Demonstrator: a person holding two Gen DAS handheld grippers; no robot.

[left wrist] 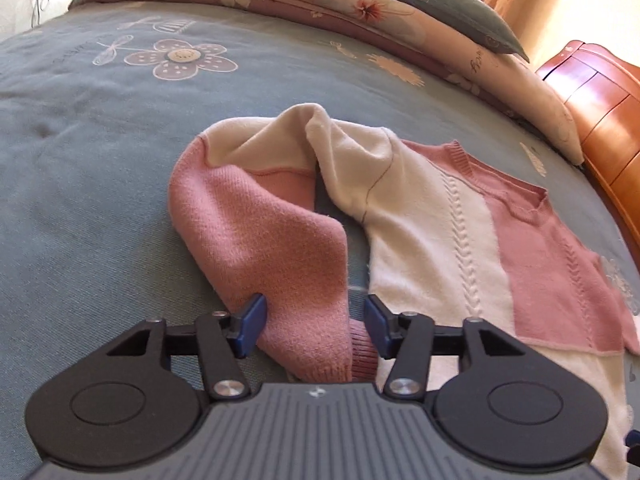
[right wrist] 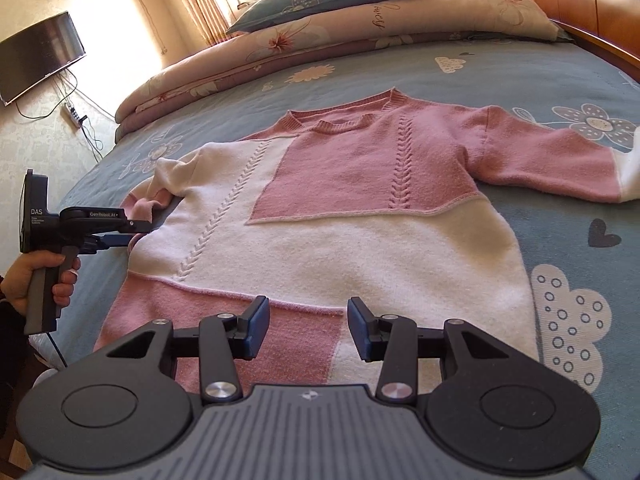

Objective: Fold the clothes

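The bed [right wrist: 360, 76] has a pink and cream sweater [right wrist: 340, 216] spread flat on it, chest up, one sleeve [left wrist: 280, 232] bunched up on its side. The left gripper [left wrist: 316, 322] sits wide open with that sleeve's cuff lying between the fingers. The right gripper [right wrist: 308, 328] hangs open too, just over the sweater's bottom hem.

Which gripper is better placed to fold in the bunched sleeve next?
Left. The left gripper is open with the pink-and-cream knit sweater's bunched sleeve cuff between its fingers; the right gripper is open near the hem.
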